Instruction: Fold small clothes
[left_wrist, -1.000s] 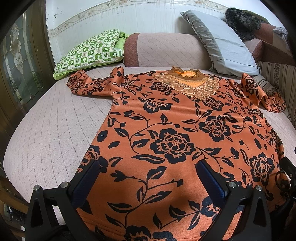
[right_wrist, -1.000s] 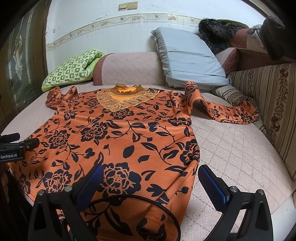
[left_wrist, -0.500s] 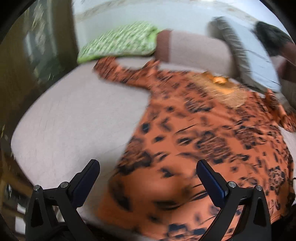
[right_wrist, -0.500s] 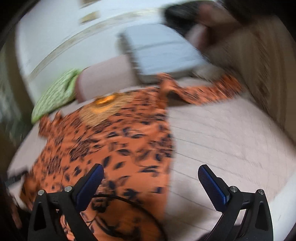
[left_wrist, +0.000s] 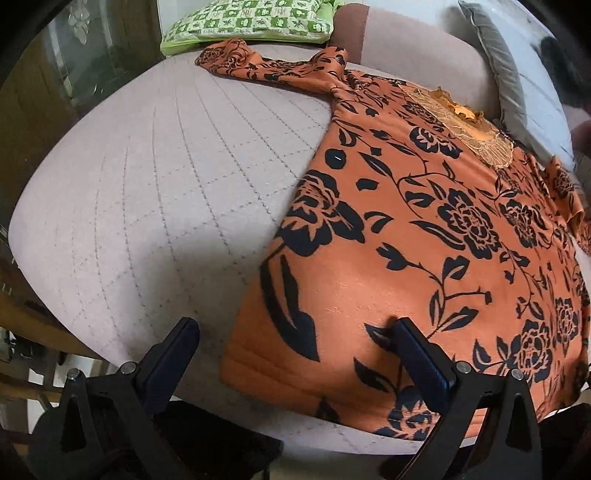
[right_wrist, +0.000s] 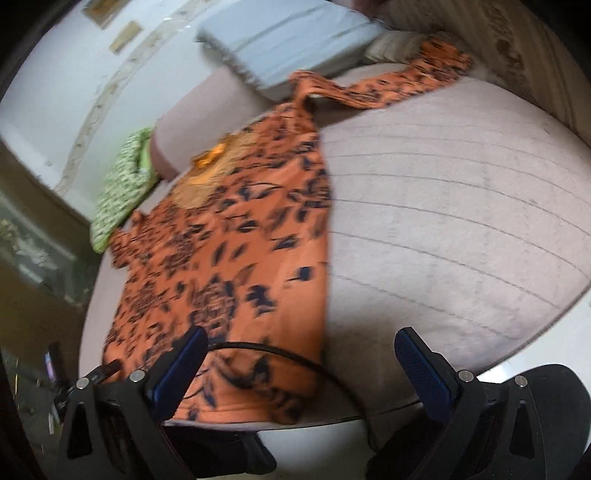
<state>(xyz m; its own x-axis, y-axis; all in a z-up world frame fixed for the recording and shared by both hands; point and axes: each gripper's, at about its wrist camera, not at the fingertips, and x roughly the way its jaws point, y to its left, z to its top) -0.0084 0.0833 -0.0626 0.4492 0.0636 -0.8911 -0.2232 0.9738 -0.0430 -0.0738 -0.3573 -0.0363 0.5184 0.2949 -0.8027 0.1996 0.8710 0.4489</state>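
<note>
Orange top (left_wrist: 436, 236) with black floral print, spread flat, front up, on a quilted pinkish bed surface (left_wrist: 155, 192); sleeves extended to either side, lace-trimmed neckline (left_wrist: 469, 125) toward the far end. Its hem lies at the near edge of the bed.

Left gripper (left_wrist: 295, 347): jaws spread wide, holding nothing. The lower left corner of the hem sits between the two blue-padded fingers (left_wrist: 421, 362); the right-hand finger overlaps the fabric just above the hem, the left-hand one is over bare quilting.

Right gripper (right_wrist: 299, 358): jaws likewise spread wide, empty. In this blurred view the top (right_wrist: 229, 236) occupies the left half, its lower right hem corner lying between the fingers (right_wrist: 177, 373); the left-hand finger is over the cloth and the other over the bed surface (right_wrist: 443, 206). A black cable (right_wrist: 280, 350) curves across the fabric near the hem; contact with the cloth probably occurs, though the blur prevents certainty.

Background: green checked pillow (left_wrist: 251, 22) beside the far sleeve, and a grey pillow (left_wrist: 517, 74) behind the neckline.
</note>
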